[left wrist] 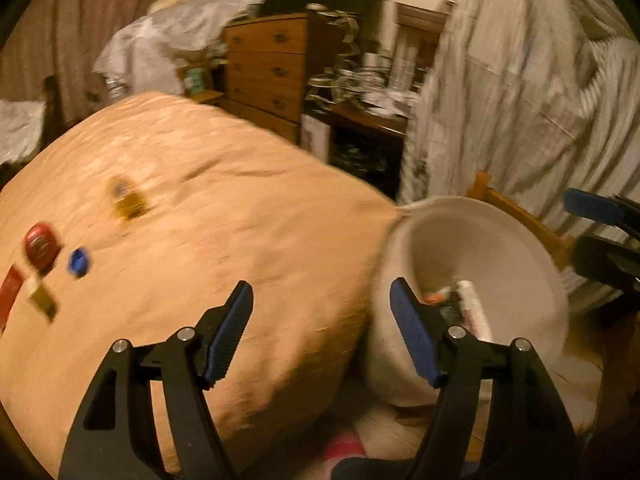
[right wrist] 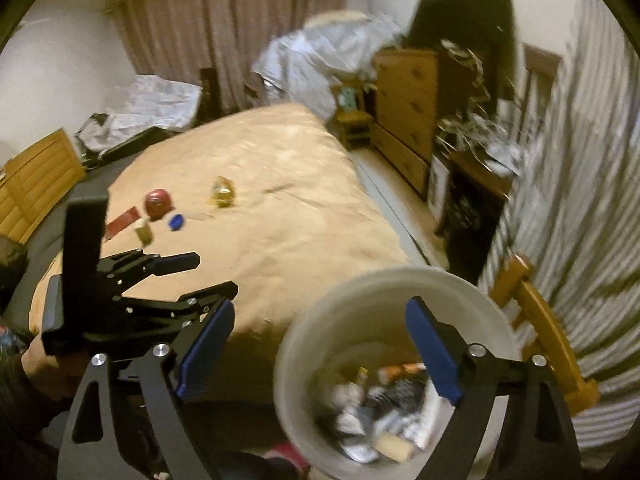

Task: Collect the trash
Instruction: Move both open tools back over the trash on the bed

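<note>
Trash lies on the tan bed (left wrist: pixel 224 240): a red round lid (left wrist: pixel 40 245), a blue cap (left wrist: pixel 79 261), a red flat wrapper (left wrist: pixel 10 291), a small tan piece (left wrist: pixel 43 303) and a gold wrapper (left wrist: pixel 127 200). They also show in the right wrist view, with the red lid (right wrist: pixel 157 203), blue cap (right wrist: pixel 176 222) and gold wrapper (right wrist: pixel 222 192). A white bin (right wrist: pixel 304 344) holding several pieces of trash stands at the bed's corner. My left gripper (left wrist: pixel 322 296) is open and empty near the bin (left wrist: pixel 500 240). My right gripper (right wrist: pixel 320 316) is open and empty above the bin.
A wooden dresser (left wrist: pixel 268 68) and a cluttered dark desk (left wrist: pixel 360 120) stand beyond the bed. Striped fabric (left wrist: pixel 520 100) hangs at the right over a wooden chair (right wrist: pixel 540 320). Curtains (right wrist: pixel 240 20) are behind the bed. A red-and-white sock (left wrist: pixel 344 446) is on the floor below.
</note>
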Motion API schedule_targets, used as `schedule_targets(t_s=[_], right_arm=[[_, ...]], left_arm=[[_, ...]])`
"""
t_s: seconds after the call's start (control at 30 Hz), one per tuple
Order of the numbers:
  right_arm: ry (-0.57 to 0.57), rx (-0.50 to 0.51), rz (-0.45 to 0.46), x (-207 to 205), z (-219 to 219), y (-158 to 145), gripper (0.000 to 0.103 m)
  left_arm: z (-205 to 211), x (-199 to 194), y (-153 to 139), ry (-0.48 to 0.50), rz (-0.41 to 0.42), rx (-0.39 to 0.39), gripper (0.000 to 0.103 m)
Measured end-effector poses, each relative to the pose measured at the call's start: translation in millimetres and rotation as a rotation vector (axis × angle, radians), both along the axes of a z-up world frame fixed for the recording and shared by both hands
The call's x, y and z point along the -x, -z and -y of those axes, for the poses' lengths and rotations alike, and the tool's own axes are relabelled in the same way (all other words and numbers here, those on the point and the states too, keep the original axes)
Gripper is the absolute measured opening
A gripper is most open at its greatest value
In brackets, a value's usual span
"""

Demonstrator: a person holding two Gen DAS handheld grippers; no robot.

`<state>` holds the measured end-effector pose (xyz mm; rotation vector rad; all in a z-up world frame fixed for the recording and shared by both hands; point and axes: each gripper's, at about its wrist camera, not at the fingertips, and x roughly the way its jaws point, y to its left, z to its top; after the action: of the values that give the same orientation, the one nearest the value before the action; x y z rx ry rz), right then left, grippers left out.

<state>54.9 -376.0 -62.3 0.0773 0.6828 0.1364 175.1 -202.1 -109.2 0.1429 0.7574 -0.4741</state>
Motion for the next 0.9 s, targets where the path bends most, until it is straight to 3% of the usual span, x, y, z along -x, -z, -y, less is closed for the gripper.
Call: schedule_targets(t_s=[0.4,0.6,0.9], right_arm=[[-0.208,0.022,0.018,-37.3,-147.1,17.4,0.097],[-0.276,0.029,-0.003,-61.3,-206.3,29.3,0.097],[-0.34,0.043,-0.038,-110.8,-258.7,45.5,0.097]], left_arm=[[-141.8,-3.7,-9.3,-0.289,0.077,-0.039,0.075],[-183.9,-8.2,-3.5,-0.348,0.07,-0.047,0.075],[-238.8,-34.4,13.5,-0.388,0.037,-0.033,0.077]])
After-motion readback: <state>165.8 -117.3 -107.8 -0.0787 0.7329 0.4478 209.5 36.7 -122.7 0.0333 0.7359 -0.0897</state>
